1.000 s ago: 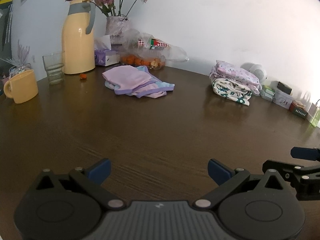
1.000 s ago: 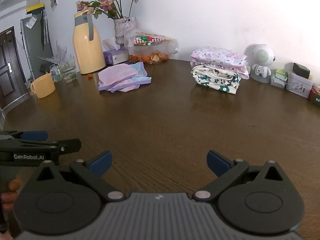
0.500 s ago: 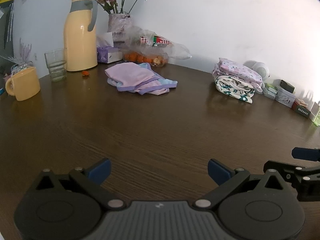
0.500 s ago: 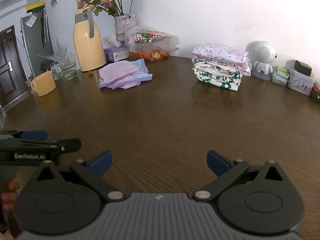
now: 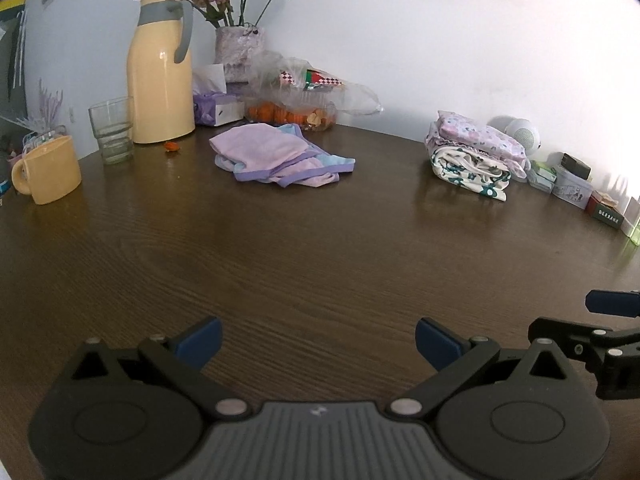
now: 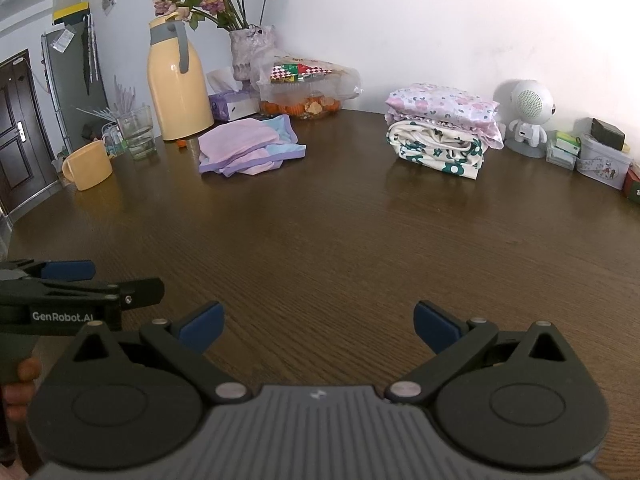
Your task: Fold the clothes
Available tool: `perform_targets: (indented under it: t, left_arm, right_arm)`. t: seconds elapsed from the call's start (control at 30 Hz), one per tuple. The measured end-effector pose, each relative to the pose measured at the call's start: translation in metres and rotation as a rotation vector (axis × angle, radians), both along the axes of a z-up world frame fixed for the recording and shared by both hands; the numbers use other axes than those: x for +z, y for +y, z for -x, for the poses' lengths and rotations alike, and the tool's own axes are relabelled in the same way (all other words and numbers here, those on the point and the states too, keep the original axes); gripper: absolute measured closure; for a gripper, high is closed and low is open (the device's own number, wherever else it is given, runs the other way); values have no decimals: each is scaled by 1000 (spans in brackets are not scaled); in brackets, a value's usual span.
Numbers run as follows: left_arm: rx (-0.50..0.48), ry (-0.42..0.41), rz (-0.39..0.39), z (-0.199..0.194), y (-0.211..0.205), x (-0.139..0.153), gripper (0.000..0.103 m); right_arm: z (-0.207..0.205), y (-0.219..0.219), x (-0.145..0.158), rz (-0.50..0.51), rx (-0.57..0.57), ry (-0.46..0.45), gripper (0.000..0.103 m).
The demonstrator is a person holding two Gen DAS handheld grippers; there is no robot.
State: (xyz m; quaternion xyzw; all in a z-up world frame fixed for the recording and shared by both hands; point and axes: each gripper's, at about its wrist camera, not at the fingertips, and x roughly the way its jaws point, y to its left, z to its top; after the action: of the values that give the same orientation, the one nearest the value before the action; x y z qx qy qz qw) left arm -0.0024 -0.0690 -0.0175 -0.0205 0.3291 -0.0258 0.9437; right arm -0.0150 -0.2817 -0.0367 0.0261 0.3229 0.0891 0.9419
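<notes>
Dark brown wood-grain table (image 5: 304, 248), white wall behind; both grippers empty above its near edge.

The left gripper (image 5: 318, 338) and the right gripper (image 6: 318, 322) each hold their blue-padded fingers spread wide, gripping nothing. The crumpled lilac and light-blue garment (image 5: 276, 156) lies unfolded at the far side, near the tall yellow thermos jug (image 5: 160, 76). The stack of folded floral clothes (image 6: 442, 134) sits well apart, beside the small white robot figurine (image 6: 530, 116).

You can read one marking: "GenRobot.AI" in white letters on the black side of your left gripper (image 6: 76, 280), seen from the right wrist camera. Print on the small boxes (image 6: 604, 166) by the wall is too small to read.
</notes>
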Motion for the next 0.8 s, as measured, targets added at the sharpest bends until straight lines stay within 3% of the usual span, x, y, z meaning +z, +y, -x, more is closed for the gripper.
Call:
perform_targets:
  t: [0.8]
  left_arm:
    - [-8, -5, -33, -1, -2, -1, 0]
  right_arm:
    - [-1, 0, -4, 1, 0, 16, 0]
